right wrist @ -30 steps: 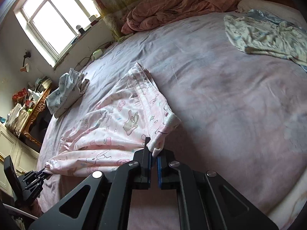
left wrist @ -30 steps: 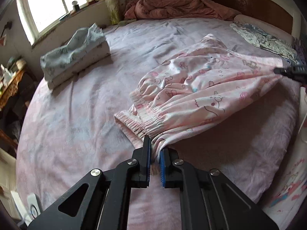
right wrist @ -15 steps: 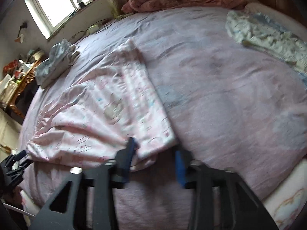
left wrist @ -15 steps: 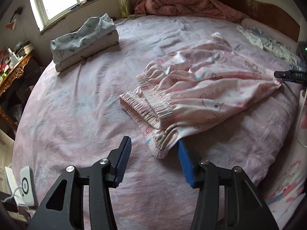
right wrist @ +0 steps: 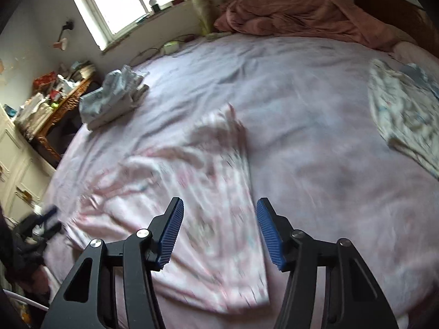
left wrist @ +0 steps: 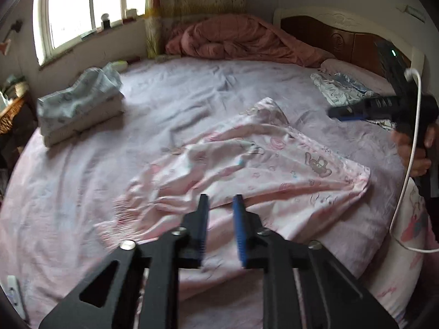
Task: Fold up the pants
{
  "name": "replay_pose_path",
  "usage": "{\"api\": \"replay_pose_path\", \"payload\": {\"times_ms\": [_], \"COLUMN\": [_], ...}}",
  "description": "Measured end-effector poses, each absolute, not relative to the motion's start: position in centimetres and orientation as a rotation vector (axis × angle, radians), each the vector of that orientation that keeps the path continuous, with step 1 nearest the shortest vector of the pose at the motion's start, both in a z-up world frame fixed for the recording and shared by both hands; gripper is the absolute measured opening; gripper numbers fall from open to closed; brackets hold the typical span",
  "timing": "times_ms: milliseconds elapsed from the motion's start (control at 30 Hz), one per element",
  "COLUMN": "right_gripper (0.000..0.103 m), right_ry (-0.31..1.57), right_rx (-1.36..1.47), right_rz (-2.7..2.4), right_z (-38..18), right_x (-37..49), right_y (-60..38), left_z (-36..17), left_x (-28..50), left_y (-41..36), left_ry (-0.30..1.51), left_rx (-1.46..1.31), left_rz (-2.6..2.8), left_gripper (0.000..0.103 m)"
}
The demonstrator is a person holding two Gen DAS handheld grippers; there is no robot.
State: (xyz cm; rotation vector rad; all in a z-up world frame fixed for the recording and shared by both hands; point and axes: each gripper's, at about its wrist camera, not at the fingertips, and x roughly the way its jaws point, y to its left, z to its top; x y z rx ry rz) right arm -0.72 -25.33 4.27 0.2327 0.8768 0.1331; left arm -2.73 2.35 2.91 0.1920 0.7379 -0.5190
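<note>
The pink printed pants (left wrist: 247, 170) lie folded over and rumpled on the pink bedsheet (left wrist: 178, 101); they also show blurred in the right wrist view (right wrist: 192, 192). My left gripper (left wrist: 221, 205) is open and empty just above the pants' near edge. My right gripper (right wrist: 218, 213) is wide open and empty over the pants. The right gripper also shows at the right of the left wrist view (left wrist: 354, 109), held in a hand. The left gripper shows blurred at the lower left of the right wrist view (right wrist: 44, 219).
A stack of folded pale clothes (left wrist: 79, 104) sits at the bed's left. A crumpled salmon duvet (left wrist: 241, 41) lies at the head. A pale printed garment (right wrist: 406, 115) lies at the right. A cluttered wooden side table (right wrist: 55, 101) stands beside the bed.
Both grippers let go of the pants, which dropped onto the bed. Both have since lifted and pulled back; the left jaws have narrowed, the right have opened wider.
</note>
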Motion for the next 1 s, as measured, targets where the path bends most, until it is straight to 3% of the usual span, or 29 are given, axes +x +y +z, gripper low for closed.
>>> {"api": "replay_pose_path", "payload": {"times_ms": [233, 333, 533, 600, 633, 733, 1000], "right_gripper": [0.053, 0.042, 0.041, 0.027, 0.013, 0.003, 0.002], "right_ry": [0.921, 0.927, 0.981, 0.984, 0.978, 0.922, 0.891], "right_rx": [0.3, 0.3, 0.3, 0.258, 0.245, 0.244, 0.19], "right_rz": [0.13, 0.119, 0.187, 0.172, 0.159, 0.163, 0.008], "right_z": [3.2, 1.4, -0.7, -1.2, -1.3, -1.2, -2.5], "right_x": [9.4, 13.0, 16.2, 16.4, 16.4, 16.3, 18.0], "right_y": [-26.5, -27.0, -27.0, -26.6, -26.4, -26.2, -27.1], "left_z": [-0.9, -2.6, -3.8, -3.9, -3.8, -3.9, -4.0], "left_x": [-1.2, -1.4, -3.7, -4.3, -4.6, -4.6, -5.4], "left_y": [-2.4, -3.7, -4.5, -4.6, -4.7, -4.5, -4.3], "left_ry": [0.846, 0.889, 0.885, 0.88, 0.876, 0.883, 0.881], "left_rx": [0.073, 0.107, 0.126, 0.135, 0.141, 0.124, 0.125], "left_rz": [-0.631, -0.642, -0.699, -0.703, -0.701, -0.701, -0.697], "left_gripper": [0.007, 0.002, 0.002, 0.002, 0.002, 0.002, 0.002]}}
